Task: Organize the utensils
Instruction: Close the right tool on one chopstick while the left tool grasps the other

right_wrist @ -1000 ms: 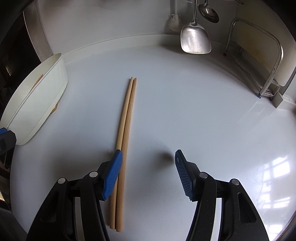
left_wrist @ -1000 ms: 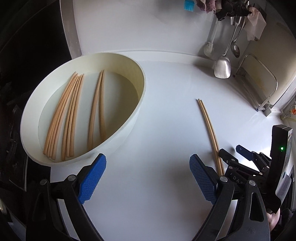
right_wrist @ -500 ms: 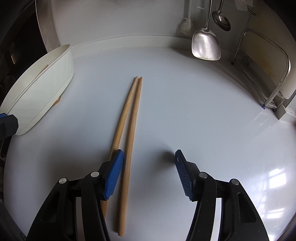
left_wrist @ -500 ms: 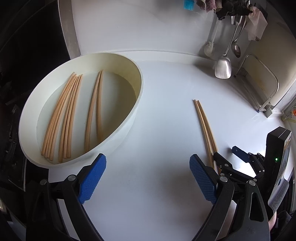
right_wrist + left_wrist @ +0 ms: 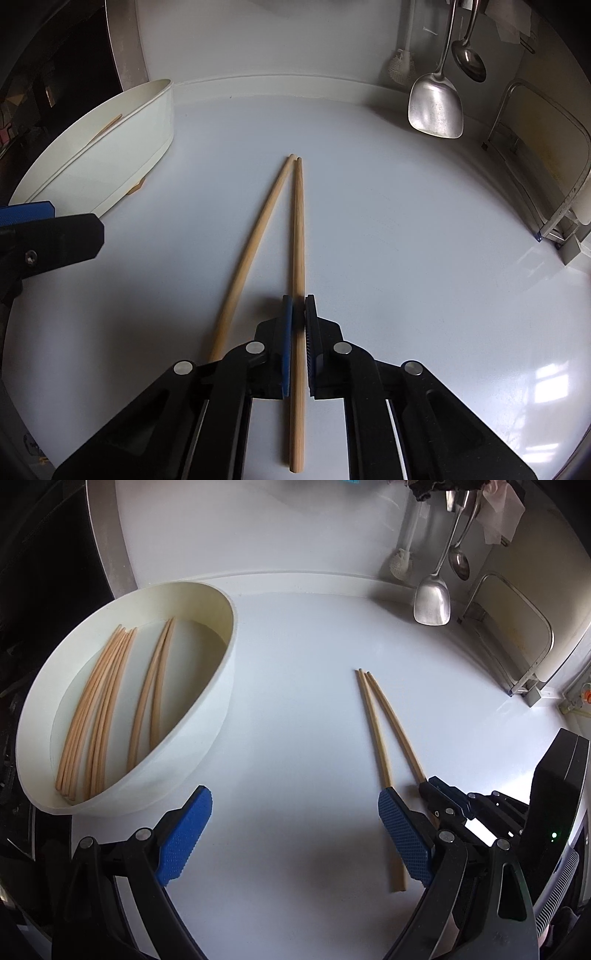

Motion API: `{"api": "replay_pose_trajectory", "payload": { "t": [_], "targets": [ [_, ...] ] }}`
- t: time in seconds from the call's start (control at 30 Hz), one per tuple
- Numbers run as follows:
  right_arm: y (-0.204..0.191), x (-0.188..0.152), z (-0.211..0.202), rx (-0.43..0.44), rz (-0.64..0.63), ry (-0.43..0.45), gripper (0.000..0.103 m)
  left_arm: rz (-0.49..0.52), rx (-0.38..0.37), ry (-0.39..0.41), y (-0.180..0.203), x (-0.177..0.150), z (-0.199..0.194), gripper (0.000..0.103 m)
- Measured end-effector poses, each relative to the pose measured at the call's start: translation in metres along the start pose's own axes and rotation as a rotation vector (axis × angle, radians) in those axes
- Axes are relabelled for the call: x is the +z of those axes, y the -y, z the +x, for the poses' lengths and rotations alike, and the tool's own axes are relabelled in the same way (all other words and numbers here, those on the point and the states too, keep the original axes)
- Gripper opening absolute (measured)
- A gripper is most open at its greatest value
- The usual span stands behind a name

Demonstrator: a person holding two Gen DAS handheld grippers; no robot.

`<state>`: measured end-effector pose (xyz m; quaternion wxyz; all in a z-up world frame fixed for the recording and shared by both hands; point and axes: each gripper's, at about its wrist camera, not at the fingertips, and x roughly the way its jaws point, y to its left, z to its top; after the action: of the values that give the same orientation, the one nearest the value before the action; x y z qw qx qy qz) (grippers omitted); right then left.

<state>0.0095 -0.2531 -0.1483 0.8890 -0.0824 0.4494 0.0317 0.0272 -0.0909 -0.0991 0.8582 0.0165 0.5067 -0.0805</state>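
Two wooden chopsticks lie on the white counter, tips together and splayed apart toward me. My right gripper [image 5: 298, 301] is shut on the right chopstick [image 5: 298, 221]; the left chopstick [image 5: 255, 236] lies loose beside it. In the left wrist view the right gripper [image 5: 434, 784] grips the right chopstick [image 5: 397, 723], and the other chopstick [image 5: 376, 734] runs under my left gripper's right finger. My left gripper [image 5: 295, 830] is open and empty over the counter. A white oval basin [image 5: 218, 716] at the left holds several chopsticks [image 5: 103, 705].
A metal spatula [image 5: 436, 103], a ladle [image 5: 469, 61] and a brush [image 5: 402, 66] hang at the back wall. A wire rack [image 5: 546, 155] stands at the right. The basin [image 5: 110, 155] sits at the left edge, next to a dark opening.
My right gripper has closed on the right chopstick; it was open around it before. The two chopsticks have splayed apart at the near ends. The left gripper stays open and almost still.
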Motion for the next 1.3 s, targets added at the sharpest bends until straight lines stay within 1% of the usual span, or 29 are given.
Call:
{"api": "replay_pose_trajectory", "payload": {
  "t": [0.13,0.33,0.5,0.6,0.67,0.83,0.93,1.1,1.17,1.2,1.23,1.27,1.3],
  "targets": [
    [0.019,-0.005,-0.003,-0.008,0.033,0.004,0.007,0.004,-0.008,-0.011,0.016,-0.001,0.015,0.09],
    [0.052,-0.014,-0.008,-0.025,0.075,0.011,0.007,0.019,-0.001,-0.014,0.039,-0.003,0.037,0.09],
    [0.068,-0.019,-0.011,-0.025,0.091,0.014,0.007,0.016,0.005,-0.022,0.048,-0.002,0.049,0.09],
    [0.072,-0.02,-0.011,-0.016,0.089,0.01,0.008,0.018,0.02,-0.032,0.051,-0.003,0.056,0.09],
    [0.073,-0.019,-0.011,-0.002,0.089,0.009,0.015,0.021,0.027,-0.032,0.052,-0.005,0.059,0.09],
    [0.076,-0.018,-0.011,-0.015,0.079,0.011,0.016,0.022,0.045,-0.029,0.053,-0.008,0.065,0.09],
    [0.077,-0.017,-0.009,-0.02,0.067,0.012,0.023,0.021,0.056,-0.038,0.053,-0.009,0.069,0.09],
    [0.074,-0.018,-0.01,-0.018,0.042,0.004,0.023,0.025,0.067,-0.025,0.056,-0.012,0.069,0.09],
    [0.073,-0.02,-0.011,-0.017,0.037,0.001,0.023,0.03,0.063,-0.016,0.057,-0.014,0.068,0.086],
    [0.073,-0.02,-0.011,-0.014,0.037,-0.002,0.022,0.035,0.059,-0.013,0.058,-0.014,0.067,0.082],
    [0.073,-0.02,-0.012,-0.005,0.036,-0.004,0.012,0.042,0.055,-0.009,0.059,-0.015,0.065,0.075],
    [0.073,-0.02,-0.012,0.001,0.032,-0.009,0.006,0.05,0.051,-0.003,0.06,-0.015,0.063,0.069],
    [0.074,-0.018,-0.011,0.003,0.03,-0.013,0.006,0.057,0.046,0.001,0.061,-0.014,0.062,0.058]
  ]
}}
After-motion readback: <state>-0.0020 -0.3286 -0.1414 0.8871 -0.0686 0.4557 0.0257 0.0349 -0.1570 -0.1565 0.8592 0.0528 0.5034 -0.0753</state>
